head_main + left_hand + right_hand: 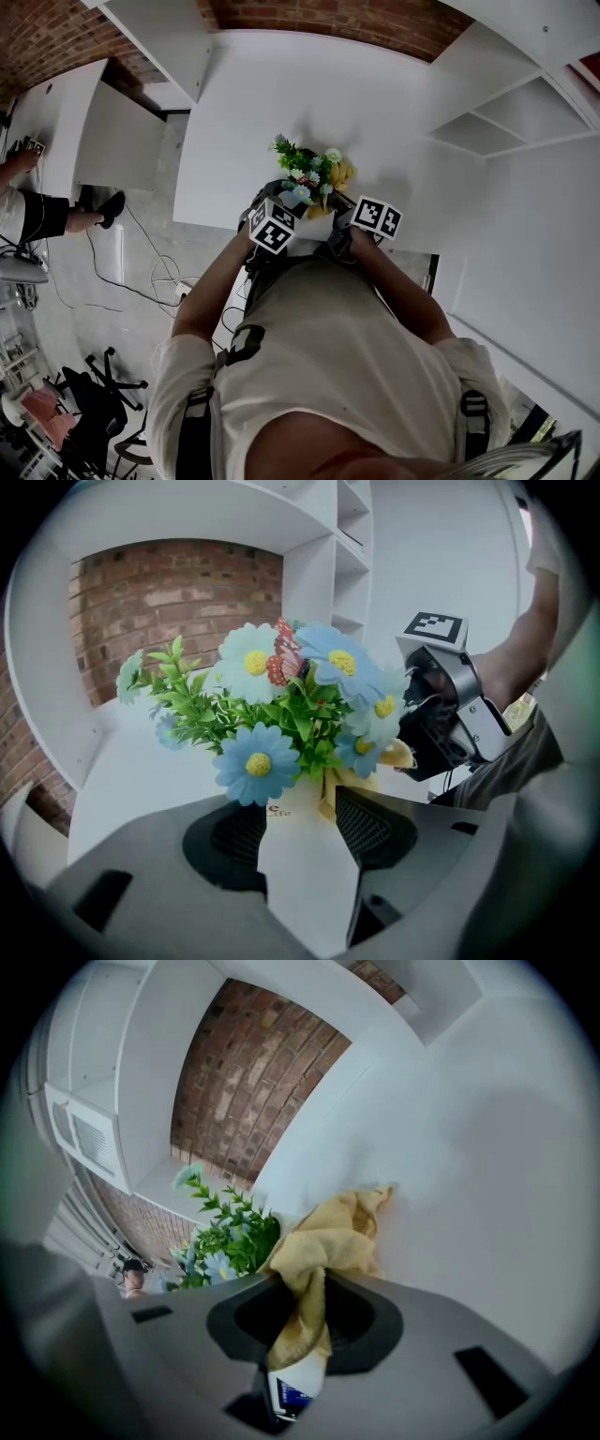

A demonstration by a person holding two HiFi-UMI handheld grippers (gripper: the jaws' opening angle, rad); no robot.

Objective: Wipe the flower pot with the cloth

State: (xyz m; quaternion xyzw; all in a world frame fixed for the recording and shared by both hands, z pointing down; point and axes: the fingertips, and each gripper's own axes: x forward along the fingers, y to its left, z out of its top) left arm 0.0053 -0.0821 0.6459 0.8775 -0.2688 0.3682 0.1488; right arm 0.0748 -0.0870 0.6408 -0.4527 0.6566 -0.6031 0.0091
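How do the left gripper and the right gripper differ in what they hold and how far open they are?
The left gripper clamps the white flower pot, fingers wide apart; the right gripper pinches the yellow cloth, fingers nearly together. Both grip something.

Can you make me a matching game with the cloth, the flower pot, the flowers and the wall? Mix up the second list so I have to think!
Things:
1. cloth
2. flower pot
3. flowers
4. wall

Descriptions:
A. white, gripped by the left tongs
B. red brick
C. yellow, pinched in the right tongs
D. blue petals with yellow middles

Right pairs: 1-C, 2-A, 3-D, 4-B.
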